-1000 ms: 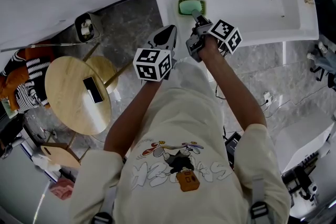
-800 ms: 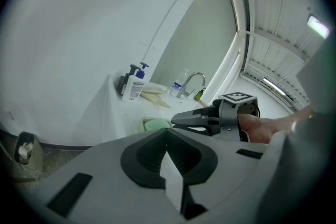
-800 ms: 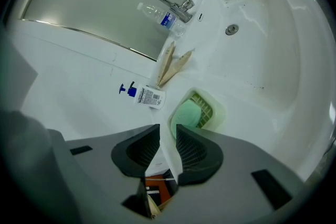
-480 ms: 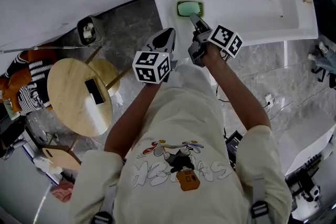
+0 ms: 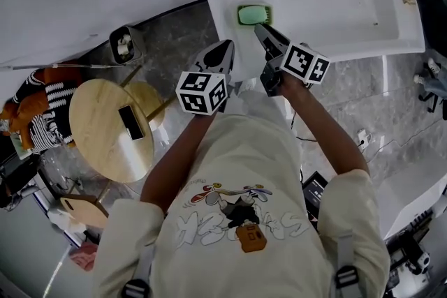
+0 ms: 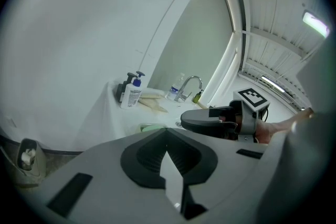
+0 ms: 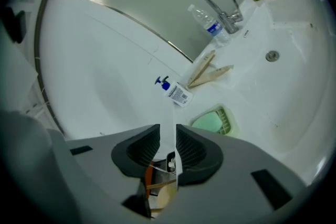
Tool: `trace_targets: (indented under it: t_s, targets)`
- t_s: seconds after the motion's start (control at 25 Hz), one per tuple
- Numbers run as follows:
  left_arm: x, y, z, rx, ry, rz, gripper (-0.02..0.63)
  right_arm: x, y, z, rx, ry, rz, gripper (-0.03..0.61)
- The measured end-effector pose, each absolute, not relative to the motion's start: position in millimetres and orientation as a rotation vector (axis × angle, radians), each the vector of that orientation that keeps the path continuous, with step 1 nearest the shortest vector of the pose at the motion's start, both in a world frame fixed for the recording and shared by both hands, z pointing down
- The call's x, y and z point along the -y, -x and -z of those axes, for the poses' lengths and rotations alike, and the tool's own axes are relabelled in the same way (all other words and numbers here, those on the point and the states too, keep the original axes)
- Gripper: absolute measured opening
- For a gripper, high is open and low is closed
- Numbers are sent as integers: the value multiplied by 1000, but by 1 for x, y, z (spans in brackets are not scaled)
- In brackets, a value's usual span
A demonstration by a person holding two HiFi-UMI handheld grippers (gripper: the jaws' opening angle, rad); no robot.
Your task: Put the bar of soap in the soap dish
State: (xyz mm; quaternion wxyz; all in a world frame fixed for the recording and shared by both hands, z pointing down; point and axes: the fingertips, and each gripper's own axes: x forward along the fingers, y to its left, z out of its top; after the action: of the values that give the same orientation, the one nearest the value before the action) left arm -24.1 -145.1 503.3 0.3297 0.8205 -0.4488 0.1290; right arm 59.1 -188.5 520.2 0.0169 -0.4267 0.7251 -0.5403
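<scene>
Bar of soap [image 5: 251, 14]: pale green, lying in the soap dish [image 7: 227, 119] on the white desk [image 5: 307, 24].
Right claw [image 7: 168, 132]: jaws a narrow slit apart, holding nothing, near the dish.
Left claw [image 6: 167, 140]: jaws closed together, empty, by the desk's edge.
Pump bottle [image 7: 175, 92]: label print too small to read.

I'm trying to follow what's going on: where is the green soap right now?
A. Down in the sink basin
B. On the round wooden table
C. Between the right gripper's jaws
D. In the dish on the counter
D: the bar of soap lies in the soap dish, and nothing sits between the jaws of the right gripper.
</scene>
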Motion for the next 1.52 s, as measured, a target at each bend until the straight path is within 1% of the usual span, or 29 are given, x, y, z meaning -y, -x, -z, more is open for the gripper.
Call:
trace_targets:
  t_s: [0.24, 0.56, 0.68, 1.04, 1.24, 1.32, 1.52]
  targets:
    - [138, 22, -491, 1166, -2159, -326, 8, 173, -55, -494, -2607, 1249, 1417, 103]
    - [130, 11, -456, 1149, -2213, -270, 8, 155, -57, -455, -2807, 1210, 1147, 103]
    - [128, 7, -440, 1148, -2240, -244, 8, 150, -60, -438, -2846, 1211, 1055, 86]
    - [117, 8, -408, 1174, -2267, -175, 8, 135, -74, -383, -2876, 1233, 860, 58]
    - [113, 9, -399, 1184, -2266, -150, 8, 130, -82, -366, -2878, 1268, 799, 20]
    - [113, 8, -394, 1180, -2277, -143, 8, 129, -83, -361, -2881, 1265, 787, 8]
    - [107, 1, -390, 1161, -2307, -132, 8, 119, -83, -362, -2883, 1236, 820, 8]
